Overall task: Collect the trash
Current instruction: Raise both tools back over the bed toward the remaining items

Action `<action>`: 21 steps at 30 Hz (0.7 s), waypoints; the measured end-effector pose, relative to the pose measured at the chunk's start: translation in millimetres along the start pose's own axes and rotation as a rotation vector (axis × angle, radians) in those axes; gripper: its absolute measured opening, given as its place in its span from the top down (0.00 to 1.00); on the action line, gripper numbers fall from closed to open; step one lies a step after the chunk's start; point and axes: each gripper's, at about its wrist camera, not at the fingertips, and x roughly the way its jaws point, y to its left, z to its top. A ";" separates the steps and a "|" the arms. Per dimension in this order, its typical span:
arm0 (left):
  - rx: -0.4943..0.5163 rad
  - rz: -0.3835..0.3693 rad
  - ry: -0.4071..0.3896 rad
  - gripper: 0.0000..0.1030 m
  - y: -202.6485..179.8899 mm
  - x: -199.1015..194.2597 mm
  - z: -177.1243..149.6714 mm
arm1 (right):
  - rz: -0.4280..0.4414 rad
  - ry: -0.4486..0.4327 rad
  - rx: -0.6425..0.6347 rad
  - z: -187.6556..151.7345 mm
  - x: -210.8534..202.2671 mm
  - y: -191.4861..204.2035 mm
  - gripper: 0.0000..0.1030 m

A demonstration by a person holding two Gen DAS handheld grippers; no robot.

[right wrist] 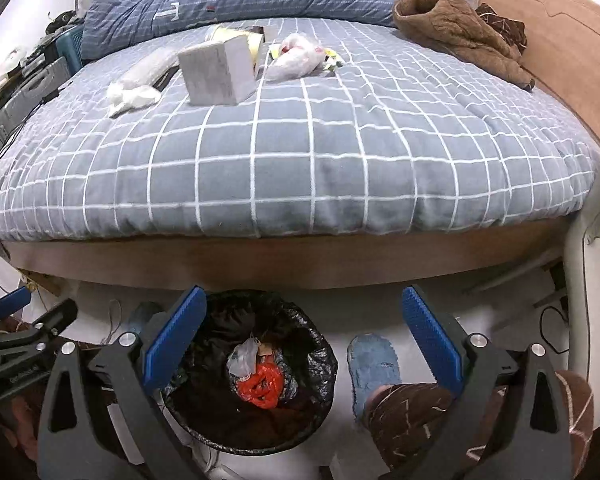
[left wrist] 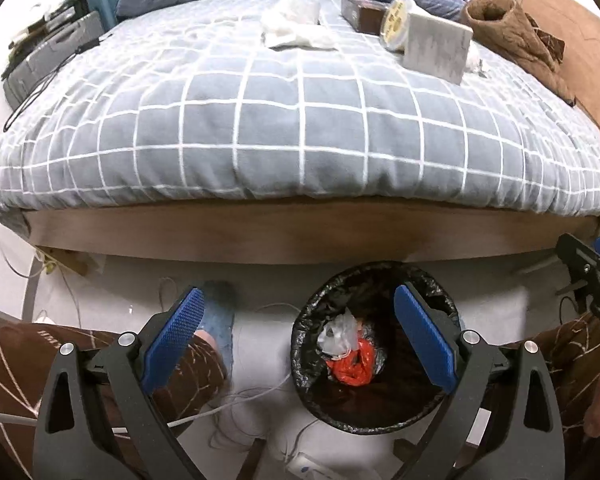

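With the black-lined trash bin (left wrist: 376, 360) as landmark, the left gripper (left wrist: 300, 340) and right gripper (right wrist: 304, 344) are both hanging wide open and empty over it, while a crumpled white wrapper (right wrist: 134, 96), grey box (right wrist: 218, 72) and plastic bag (right wrist: 296, 58) are lying on the bed (right wrist: 300, 168) beyond, awaiting collection.

Black-lined bin (left wrist: 376, 360) on floor holds red bag (left wrist: 354, 364); white box (right wrist: 218, 70) upright on bed.

A bed (right wrist: 300, 168) under a grey checked cover carries, at its far end, a grey box (right wrist: 218, 74), crumpled tissue (right wrist: 134, 96), a plastic bag (right wrist: 296, 60) and brown clothing (right wrist: 460, 28).
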 end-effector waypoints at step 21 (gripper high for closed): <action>-0.052 0.007 -0.078 0.08 13.9 -21.2 86.4 | 0.002 -0.096 -0.006 76.8 -10.7 -11.9 0.09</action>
